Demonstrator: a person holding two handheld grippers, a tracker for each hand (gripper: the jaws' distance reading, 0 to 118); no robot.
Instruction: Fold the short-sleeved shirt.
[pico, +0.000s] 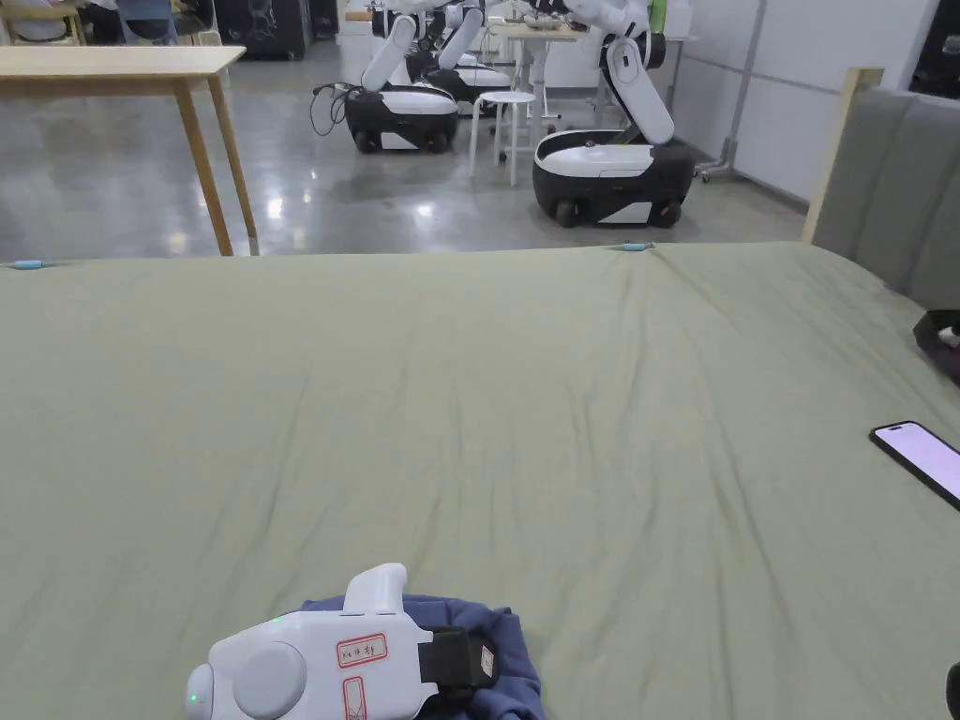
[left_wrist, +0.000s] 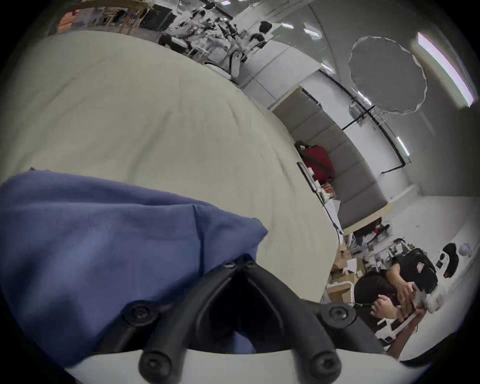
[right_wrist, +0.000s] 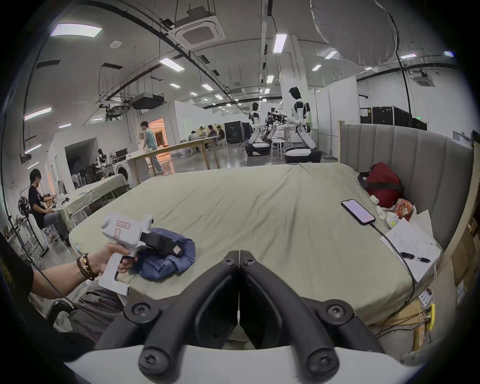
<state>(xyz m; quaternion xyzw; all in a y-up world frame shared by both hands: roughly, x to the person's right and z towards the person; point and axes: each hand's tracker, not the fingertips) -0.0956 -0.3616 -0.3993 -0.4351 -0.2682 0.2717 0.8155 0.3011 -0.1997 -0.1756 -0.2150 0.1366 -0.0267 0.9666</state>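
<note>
While the blue shirt (pico: 502, 656) lies bunched at the near edge of the bed (pico: 469, 422), the left gripper (left_wrist: 240, 265) sits on it, jaws pressed together; whether cloth is caught between them cannot be told.

The right gripper (right_wrist: 239, 256) hangs over the near edge, jaws pressed together on nothing. Beyond the shirt, the green sheet runs bare to the far edge; a phone (pico: 923, 461) lies near the right edge, a wooden desk (pico: 112, 61) across the floor.

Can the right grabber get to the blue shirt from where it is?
Probably yes. The right gripper is shut and holds nothing, with bare bed sheet between it and the blue shirt. The left gripper is already at the shirt, so they could crowd.
</note>
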